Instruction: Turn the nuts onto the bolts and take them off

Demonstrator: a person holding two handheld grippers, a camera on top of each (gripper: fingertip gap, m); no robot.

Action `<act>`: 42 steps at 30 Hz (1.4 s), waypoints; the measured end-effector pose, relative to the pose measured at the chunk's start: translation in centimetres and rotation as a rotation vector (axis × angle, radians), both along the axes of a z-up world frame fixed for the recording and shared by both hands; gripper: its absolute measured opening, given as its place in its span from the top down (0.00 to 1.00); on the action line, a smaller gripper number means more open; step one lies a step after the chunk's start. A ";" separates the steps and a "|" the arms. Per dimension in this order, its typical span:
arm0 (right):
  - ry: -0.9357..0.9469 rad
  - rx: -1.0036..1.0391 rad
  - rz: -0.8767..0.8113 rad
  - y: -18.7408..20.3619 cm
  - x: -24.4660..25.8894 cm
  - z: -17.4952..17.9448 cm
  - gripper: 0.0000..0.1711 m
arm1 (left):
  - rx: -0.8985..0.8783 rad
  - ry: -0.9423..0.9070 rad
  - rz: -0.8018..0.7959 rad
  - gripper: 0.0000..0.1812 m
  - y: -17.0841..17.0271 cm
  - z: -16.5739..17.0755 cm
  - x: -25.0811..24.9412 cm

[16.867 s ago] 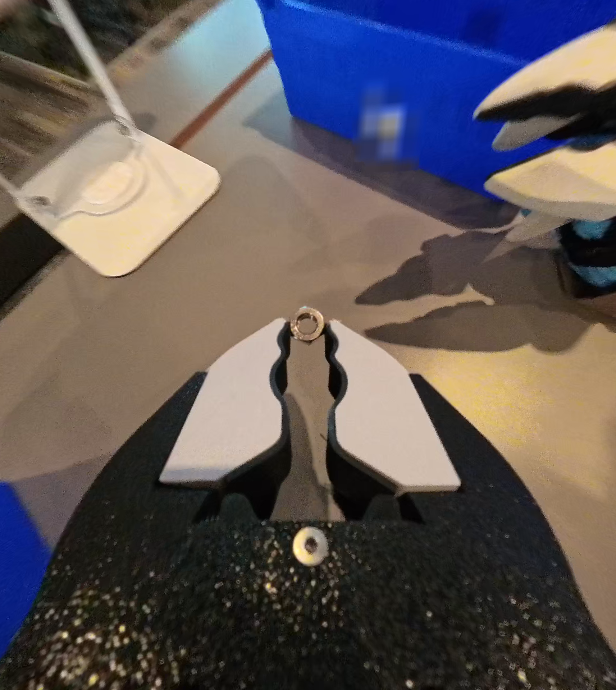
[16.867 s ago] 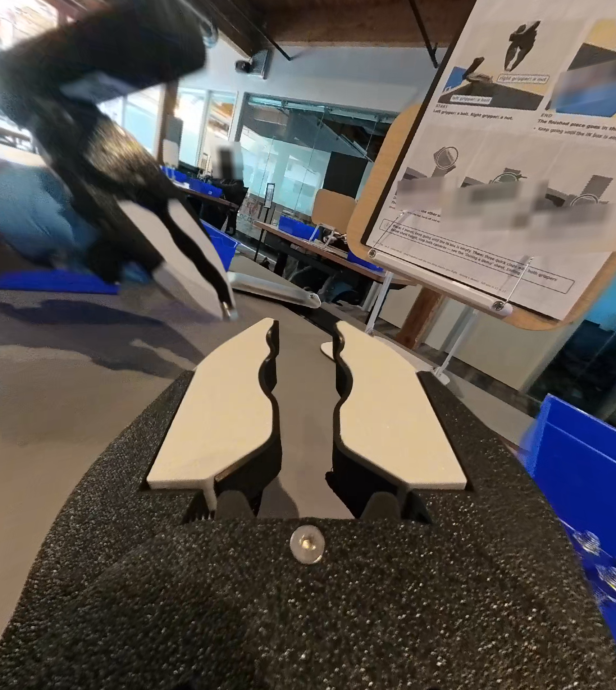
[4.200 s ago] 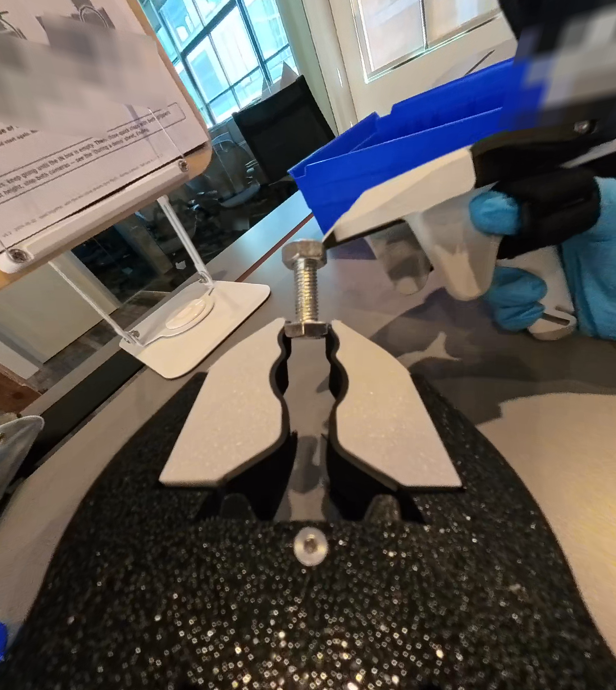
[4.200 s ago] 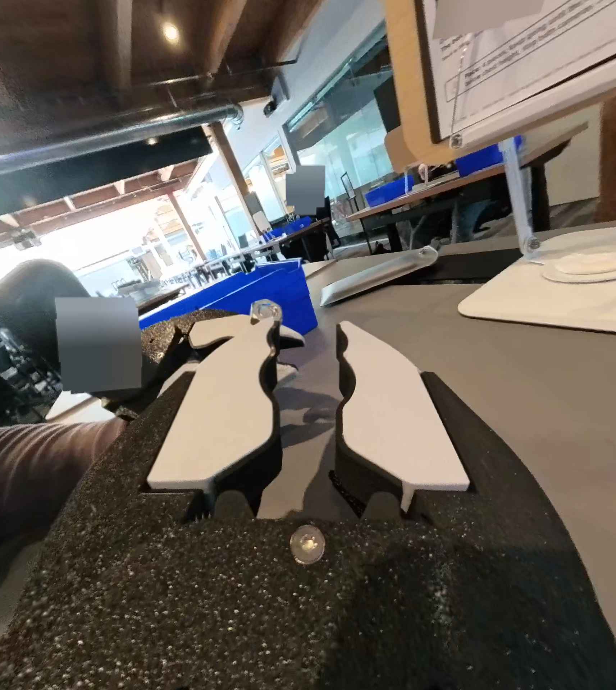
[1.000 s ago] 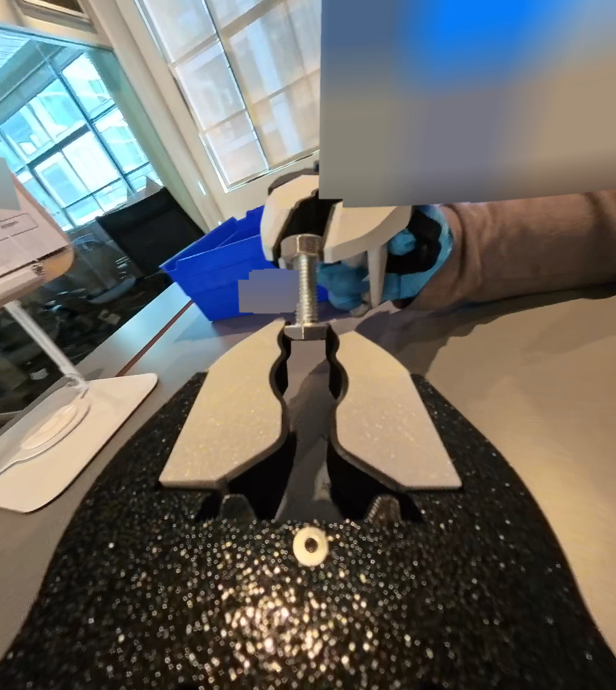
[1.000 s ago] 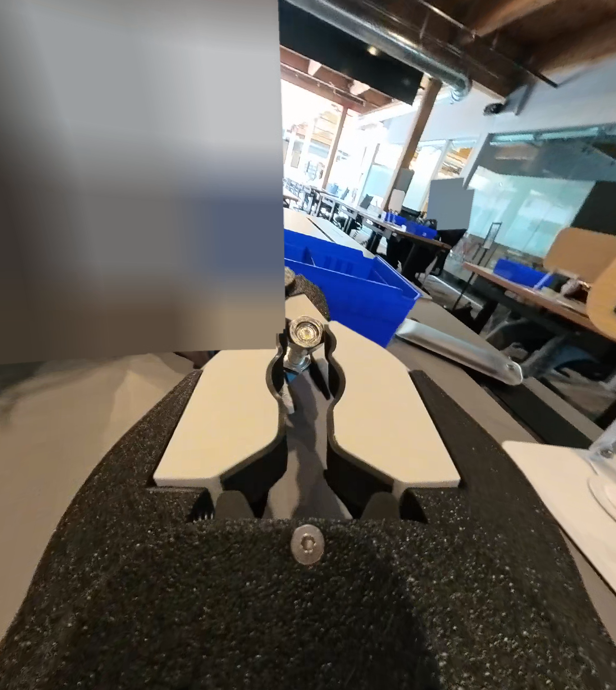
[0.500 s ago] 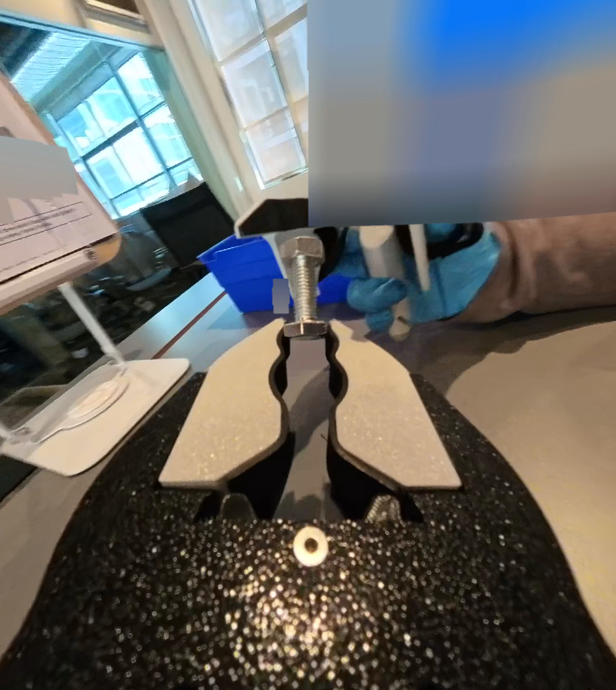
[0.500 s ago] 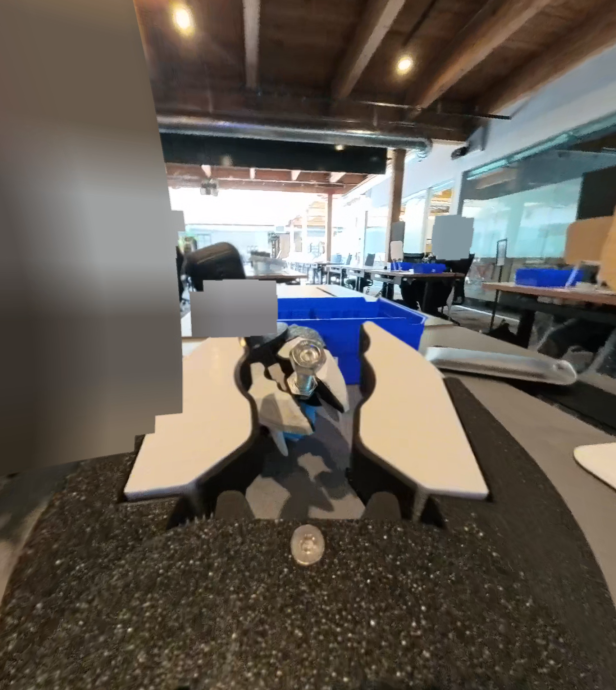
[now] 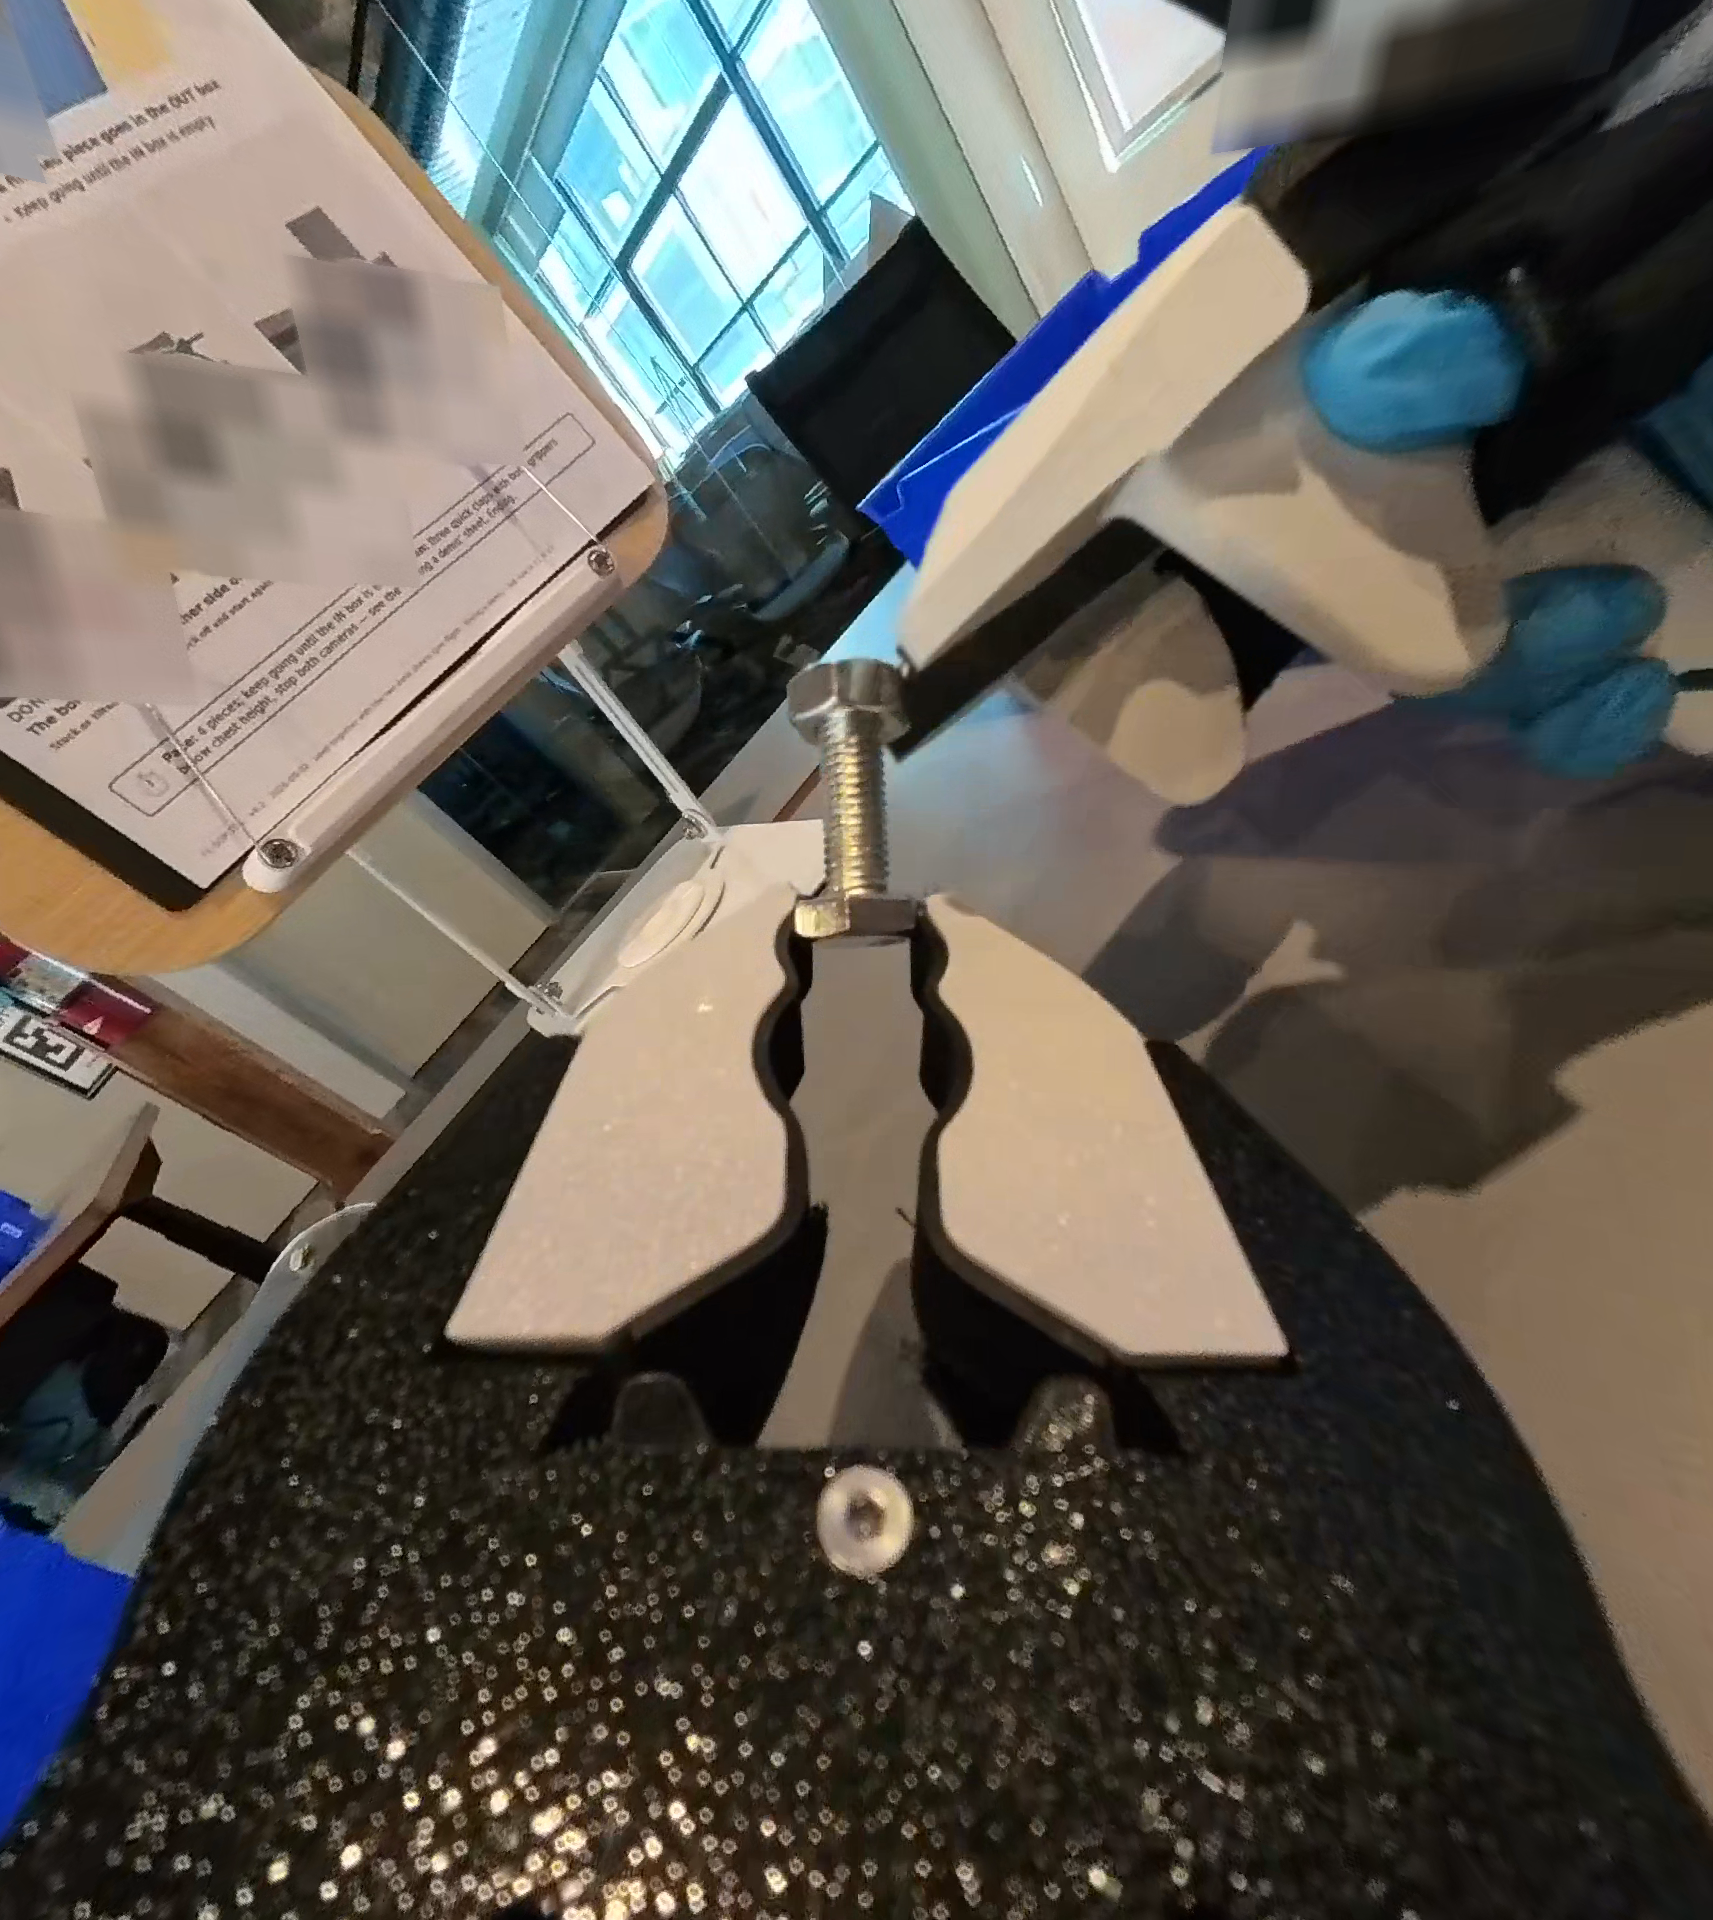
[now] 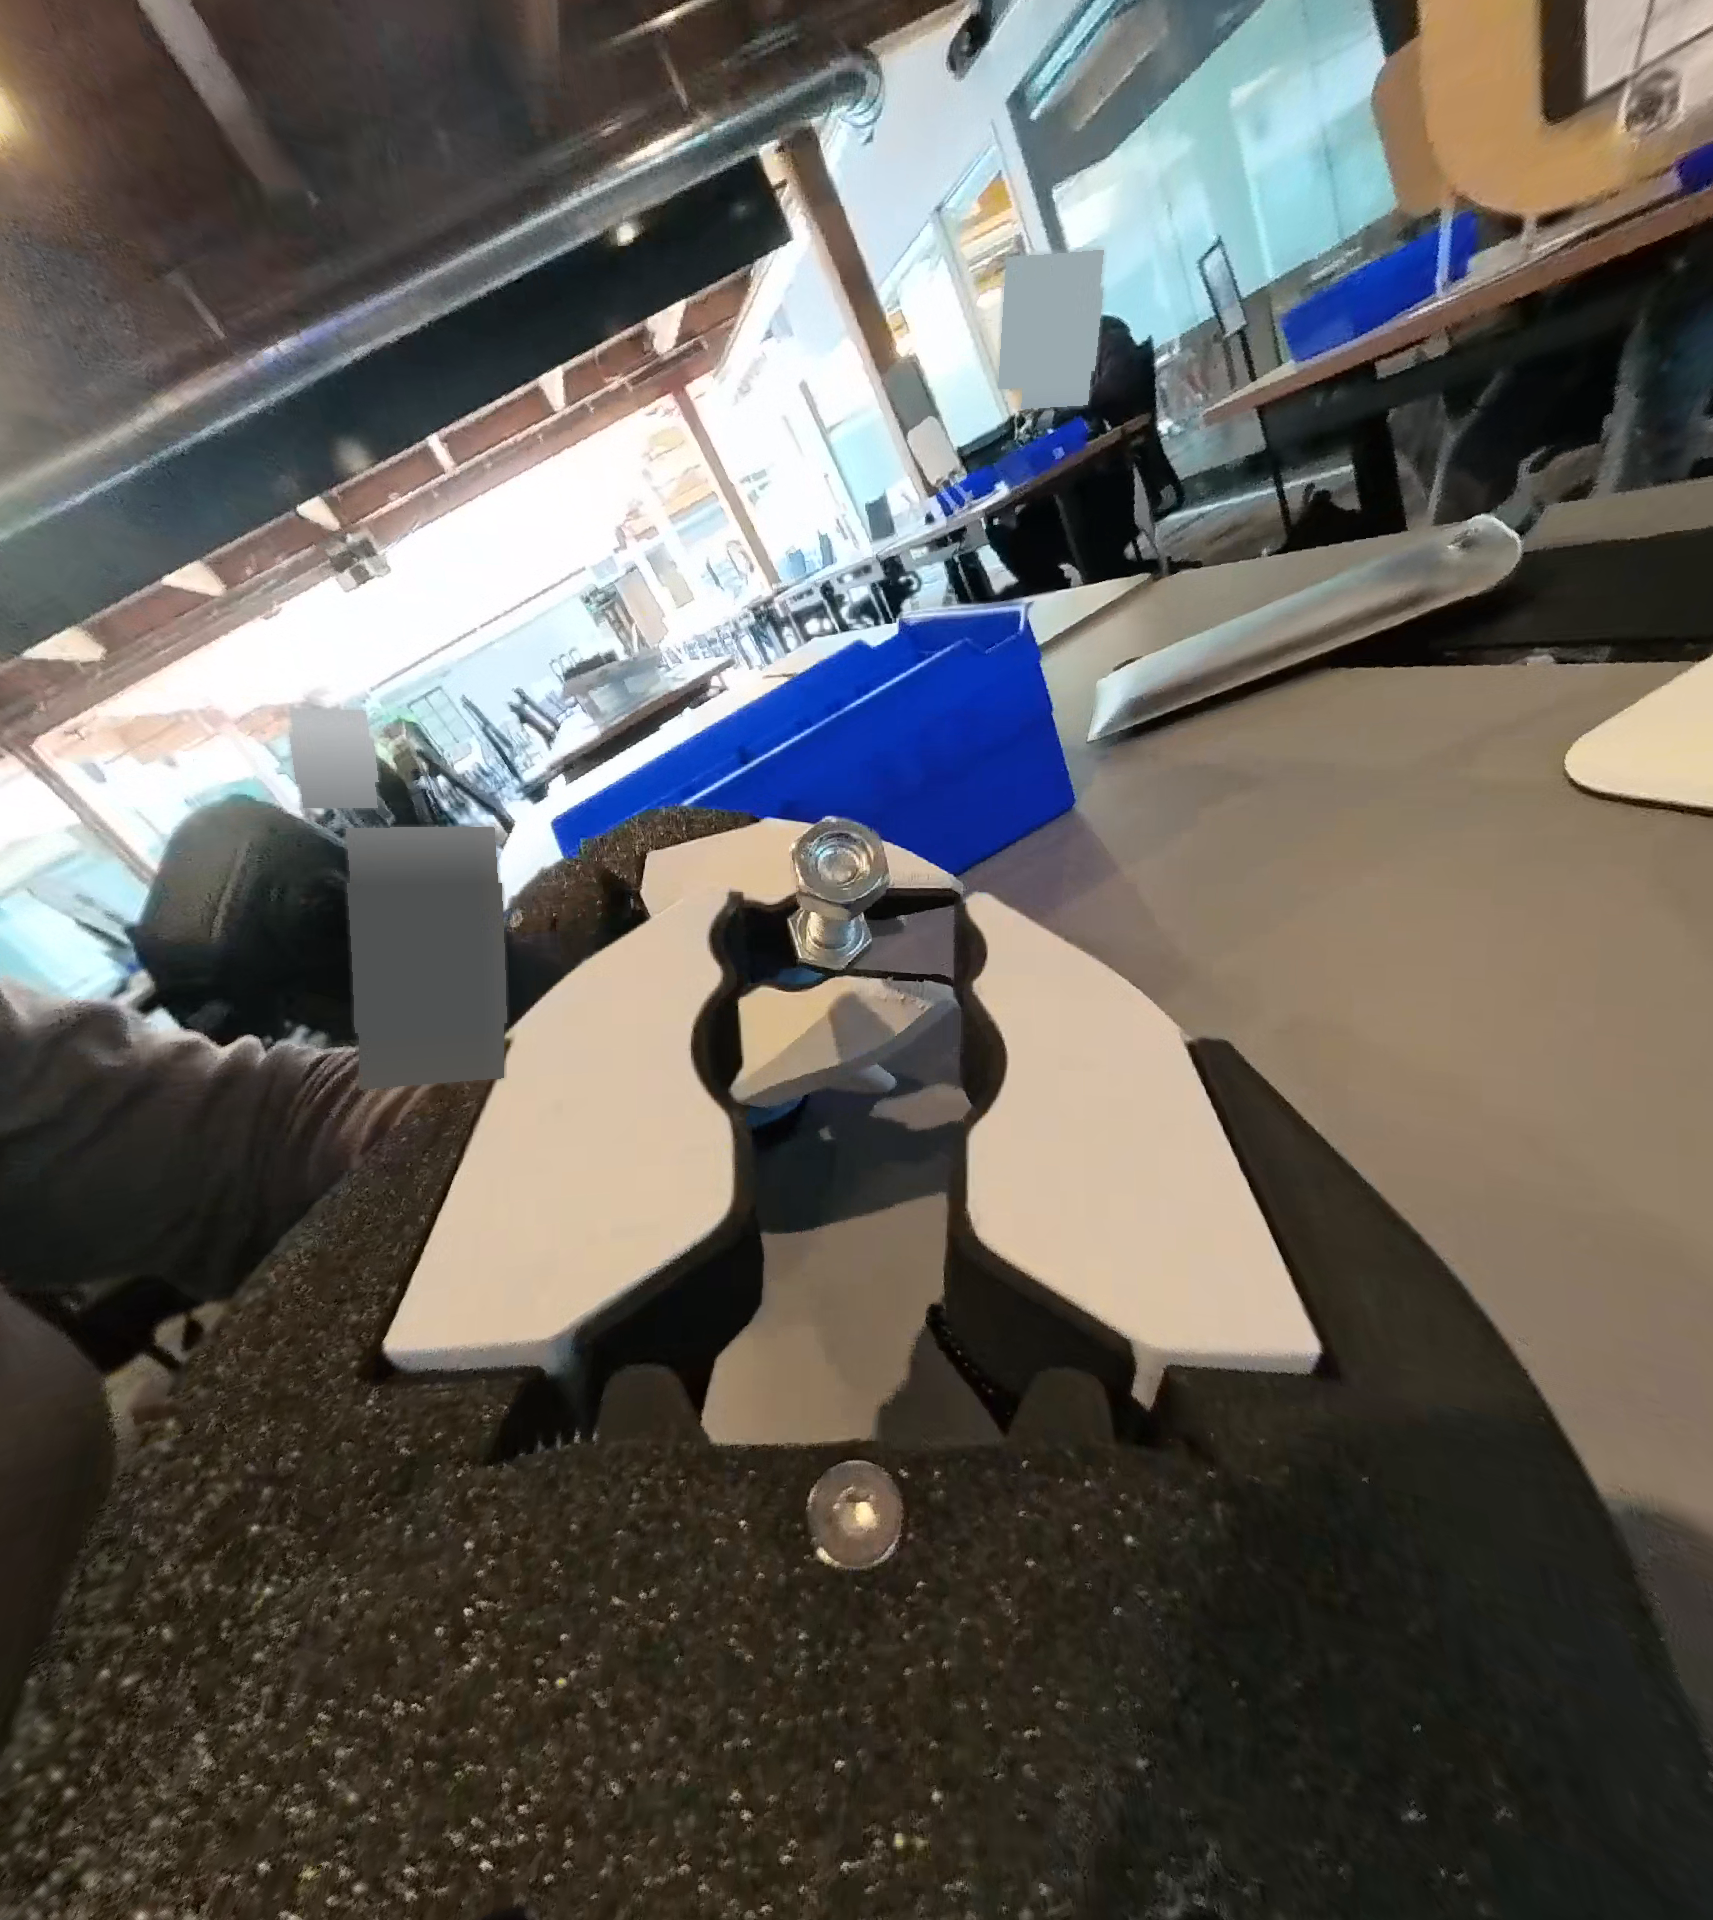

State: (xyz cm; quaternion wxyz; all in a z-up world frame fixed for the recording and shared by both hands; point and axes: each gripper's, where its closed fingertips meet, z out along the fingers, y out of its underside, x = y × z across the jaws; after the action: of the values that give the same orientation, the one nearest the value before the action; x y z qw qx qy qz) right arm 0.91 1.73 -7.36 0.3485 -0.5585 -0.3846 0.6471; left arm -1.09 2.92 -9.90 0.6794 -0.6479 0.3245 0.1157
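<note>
The left gripper (image 9: 860,930) pinches the nut (image 9: 854,918) at its fingertips, the bolt (image 9: 856,800) standing up out of it, head uppermost, above the grey table (image 9: 1558,1195); the right gripper (image 10: 847,940) stands spread, one finger edge just beside the bolt head, clamping nothing. Both parts look to be steel: small, stiff, dense for their size, smooth and liable to slip; the hex flats of head and nut seem the sound places to grip, never the threads.
</note>
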 end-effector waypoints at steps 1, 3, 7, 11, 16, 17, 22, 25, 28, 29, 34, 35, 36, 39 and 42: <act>0.000 -0.021 -0.006 0.0 -0.1 -0.1 0.78 | 0.001 0.005 0.000 0.90 0.0 0.0 0.0; -0.009 -0.051 -0.032 0.3 -0.3 -0.4 0.78 | -0.001 0.013 -0.004 0.90 0.0 -0.1 0.2; -0.010 -0.084 -0.075 0.7 -0.3 -0.6 0.79 | -0.005 0.014 -0.006 0.90 0.0 -0.1 0.3; -0.045 -0.038 -0.111 1.3 0.0 -1.1 0.84 | -0.021 -0.058 -0.004 0.90 0.2 0.2 -0.4; 0.023 -0.041 -0.098 0.8 -0.2 -0.1 0.79 | -0.056 -0.076 -0.016 0.90 0.4 -0.3 -0.3; 0.020 -0.033 -0.110 0.8 -0.2 -0.1 0.78 | -0.053 -0.070 -0.019 0.90 0.4 -0.3 -0.2; -0.020 -0.031 -0.159 1.8 0.0 -1.0 0.81 | -0.050 -0.084 -0.020 0.90 0.3 -0.1 -0.3; 0.041 -0.045 -0.155 1.9 0.4 -0.1 0.80 | -0.069 -0.086 -0.027 0.90 0.4 -0.4 -0.2; 0.034 -0.007 -0.171 1.5 0.1 0.1 0.80 | -0.074 -0.069 -0.036 0.90 0.4 -0.6 0.2; 0.018 0.004 -0.182 1.6 0.1 -0.1 0.80 | -0.068 -0.066 -0.036 0.90 0.4 -0.5 0.2; 0.017 -0.014 -0.218 2.8 0.8 -0.5 0.82 | -0.080 -0.102 -0.033 0.90 0.4 -0.5 -0.2; 0.045 -0.020 -0.204 2.6 0.8 0.0 0.81 | -0.084 -0.103 -0.036 0.91 0.5 -0.5 -0.1; 0.070 -0.014 -0.187 2.2 0.8 0.5 0.80 | -0.087 -0.099 -0.039 0.90 0.5 -0.6 0.0; 0.035 0.036 -0.188 1.5 0.1 0.3 0.79 | -0.081 -0.082 -0.049 0.90 0.4 -0.6 0.4; -0.004 0.007 -0.202 2.1 0.0 -0.7 0.80 | -0.079 -0.076 -0.040 0.90 0.4 -0.6 0.1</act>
State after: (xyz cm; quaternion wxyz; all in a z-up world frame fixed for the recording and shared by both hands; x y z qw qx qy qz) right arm 0.94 3.81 -8.03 0.4133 -0.5943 -0.3291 0.6063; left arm -0.95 3.29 -10.51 0.6674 -0.6714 0.3157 0.0648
